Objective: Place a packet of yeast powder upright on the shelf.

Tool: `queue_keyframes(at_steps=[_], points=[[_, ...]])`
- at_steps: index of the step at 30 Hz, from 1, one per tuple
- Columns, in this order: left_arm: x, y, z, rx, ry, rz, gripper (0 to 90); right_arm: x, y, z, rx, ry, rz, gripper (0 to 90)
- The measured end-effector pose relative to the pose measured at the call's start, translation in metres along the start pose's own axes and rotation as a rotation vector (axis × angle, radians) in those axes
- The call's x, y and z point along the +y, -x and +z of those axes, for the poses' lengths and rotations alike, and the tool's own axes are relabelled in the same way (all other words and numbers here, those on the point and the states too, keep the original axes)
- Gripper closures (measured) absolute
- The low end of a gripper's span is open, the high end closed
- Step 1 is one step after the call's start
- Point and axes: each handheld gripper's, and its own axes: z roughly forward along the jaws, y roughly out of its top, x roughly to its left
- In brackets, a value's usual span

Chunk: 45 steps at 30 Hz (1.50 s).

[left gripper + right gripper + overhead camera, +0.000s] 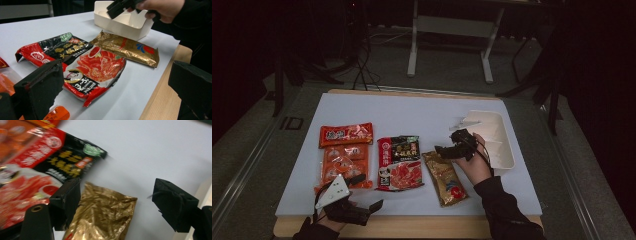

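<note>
A gold foil packet (445,178) lies flat on the white mat, right of a red and black packet (399,162). My right gripper (441,150) hovers just above the gold packet's far end, jaws apart. In the right gripper view the gold packet (105,217) lies below and between the open jaws of the right gripper (120,197), with the pads off it. My left gripper (368,192) rests at the table's near left edge, open and empty. In the left gripper view its jaws frame the red and black packet (85,65), and the gold packet (125,48) lies beyond.
Two orange packets (345,135) (343,167) lie at the left of the mat. A white divided tray (504,150) stands at the right, just behind my right hand, with a small clear wrapper (460,122) at its far corner. Bare wood (422,226) runs along the near edge.
</note>
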Motion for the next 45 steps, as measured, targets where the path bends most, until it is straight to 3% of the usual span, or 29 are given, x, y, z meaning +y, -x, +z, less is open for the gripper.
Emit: queue_keyframes(at_steps=[4, 10, 16, 21, 24, 29, 32, 35, 41, 45], points=[[0.000, 0.000, 0.000, 0.000, 0.000, -0.001, 0.5, 0.001, 0.001, 0.018, -0.017, -0.070, 0.043, 22.6], [0.000, 0.001, 0.000, -0.005, 0.001, -0.003, 0.5, -0.002, -0.002, 0.040, -0.081, -0.156, 0.037, 25.1], [0.000, 0.001, 0.000, -0.007, -0.005, 0.003, 0.5, -0.003, -0.002, 0.051, -0.131, -0.210, 0.060, 26.0], [0.000, 0.001, 0.000, -0.007, -0.006, 0.005, 0.6, -0.009, -0.002, 0.060, -0.144, -0.260, 0.085, 26.6], [0.000, 0.001, 0.001, -0.007, -0.008, 0.004, 0.5, -0.012, -0.002, 0.064, -0.138, -0.275, 0.104, 30.9], [0.000, 0.002, 0.001, -0.009, -0.013, 0.008, 0.5, -0.013, -0.003, 0.068, -0.093, -0.306, 0.110, 49.2], [0.000, 0.002, 0.001, -0.009, -0.014, 0.007, 0.5, -0.014, -0.005, 0.067, -0.104, -0.295, 0.073, 70.3], [0.000, 0.001, 0.002, -0.006, -0.015, 0.002, 0.5, -0.015, -0.009, 0.067, -0.088, -0.283, 0.042, 82.7], [0.000, 0.002, 0.001, -0.003, -0.017, 0.009, 0.5, -0.014, -0.007, 0.064, -0.052, -0.265, 0.031, 87.0], [-0.001, 0.000, 0.002, -0.003, -0.018, 0.000, 0.5, -0.007, -0.006, 0.044, -0.010, -0.205, 0.013, 87.3]])
